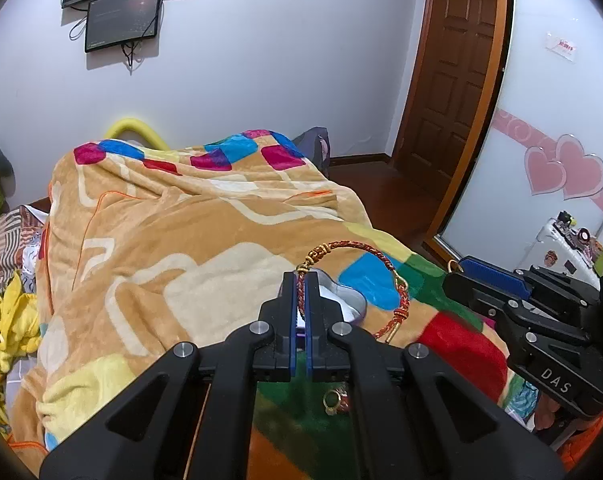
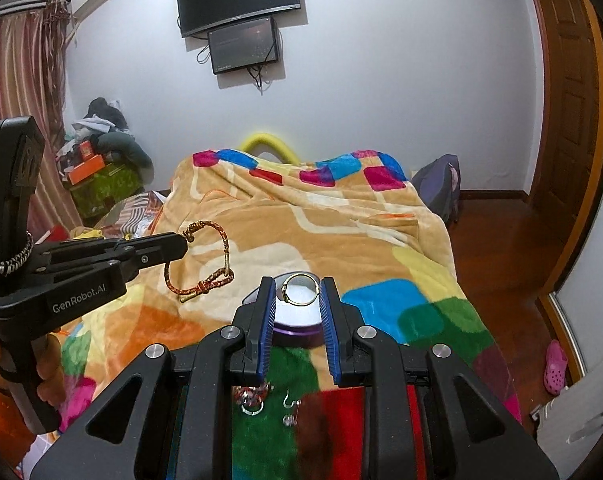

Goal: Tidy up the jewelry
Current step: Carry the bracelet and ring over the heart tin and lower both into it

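My left gripper [image 1: 300,280] is shut on a red and gold braided bracelet [image 1: 361,248] and holds it above the blanket; the bracelet's loop hangs to the right. Behind the fingers sits a heart-shaped tin [image 1: 349,300] with a white lining. In the right wrist view the left gripper [image 2: 181,244] holds the bracelet [image 2: 205,264] at the left. My right gripper [image 2: 299,284] holds a gold ring [image 2: 299,290] between its blue pads [image 2: 266,316], right above the round purple-sided tin [image 2: 297,320].
A colourful blanket [image 1: 181,240] covers the bed. A green-stone ring [image 1: 333,402] lies below the left gripper. A sparkly ring [image 2: 251,400] and earrings [image 2: 290,408] lie below the right gripper. The right gripper [image 1: 501,300] shows at the right. Wooden door [image 1: 457,72].
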